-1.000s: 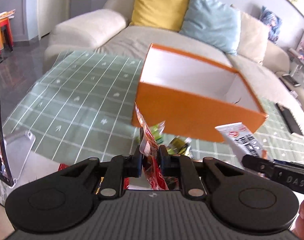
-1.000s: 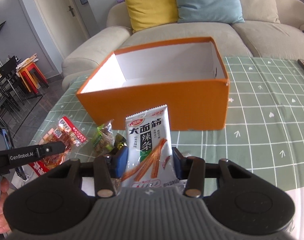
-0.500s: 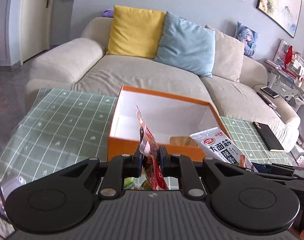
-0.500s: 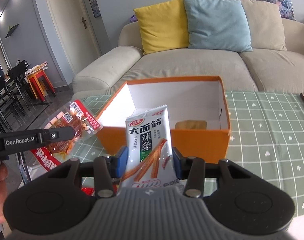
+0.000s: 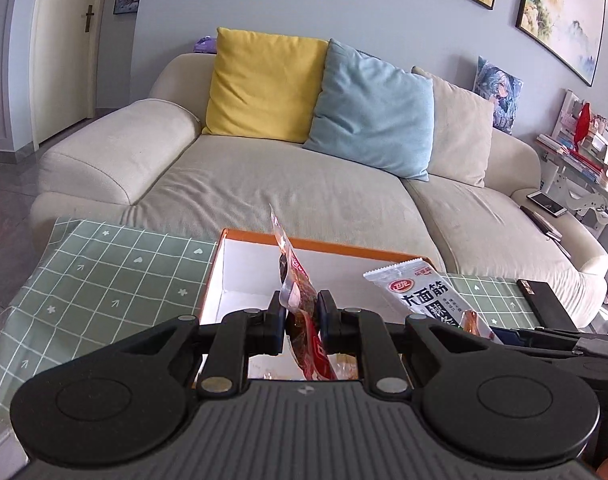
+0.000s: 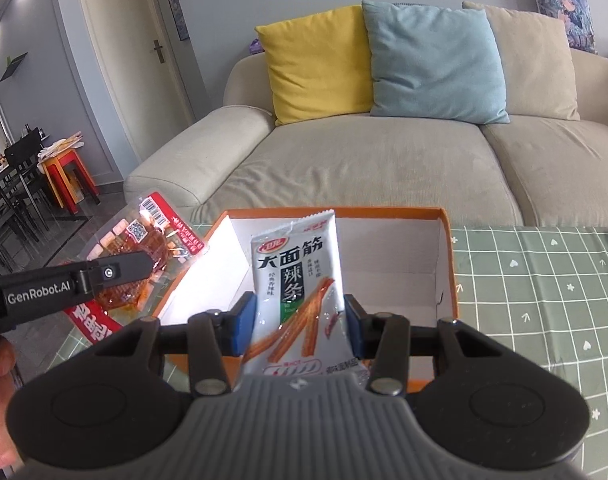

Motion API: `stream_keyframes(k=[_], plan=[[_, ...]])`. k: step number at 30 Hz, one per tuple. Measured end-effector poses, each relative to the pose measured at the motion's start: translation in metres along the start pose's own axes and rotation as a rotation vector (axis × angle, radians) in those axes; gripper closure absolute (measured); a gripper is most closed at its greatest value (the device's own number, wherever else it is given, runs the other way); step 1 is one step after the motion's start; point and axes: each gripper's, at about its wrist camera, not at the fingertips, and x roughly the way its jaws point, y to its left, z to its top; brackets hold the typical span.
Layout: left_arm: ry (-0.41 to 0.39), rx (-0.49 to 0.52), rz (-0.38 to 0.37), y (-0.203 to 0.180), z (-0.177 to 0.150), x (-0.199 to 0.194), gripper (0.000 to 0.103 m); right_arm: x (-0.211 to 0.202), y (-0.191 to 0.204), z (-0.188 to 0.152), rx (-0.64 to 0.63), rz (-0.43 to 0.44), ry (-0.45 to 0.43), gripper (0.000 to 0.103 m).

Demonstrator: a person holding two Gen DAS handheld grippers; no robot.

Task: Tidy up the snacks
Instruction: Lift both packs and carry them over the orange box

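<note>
Above the orange box, the right gripper pinches a silver packet of spicy strips, its blue pads pressed to the packet's two side edges, the packet standing upright over the box's white inside. Just to its left, the left gripper is closed on a red snack pouch, seen edge-on in its own view and flat from the right one, held over the box's left wall. The box sits on a tabletop covered with a green checked cloth, near a beige sofa with yellow and blue cushions.
</note>
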Motion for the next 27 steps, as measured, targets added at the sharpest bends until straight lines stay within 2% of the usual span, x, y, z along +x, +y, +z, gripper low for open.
stream_keyframes(k=[3,11,19,27], plan=[[0.011,0.004,0.002,0.002,0.004,0.019,0.086,0.021,-0.002,0.01,0.006,-0.003,0.02,0.059],[0.116,0.061,0.03,0.006,0.003,0.071,0.086,0.078,-0.005,0.018,0.015,-0.018,0.109,0.059],[0.209,0.115,0.073,0.009,-0.009,0.102,0.086,0.129,-0.015,0.01,0.061,0.004,0.237,0.059],[0.315,0.123,0.108,0.014,-0.021,0.124,0.086,0.155,-0.014,-0.001,0.072,-0.005,0.33,0.059]])
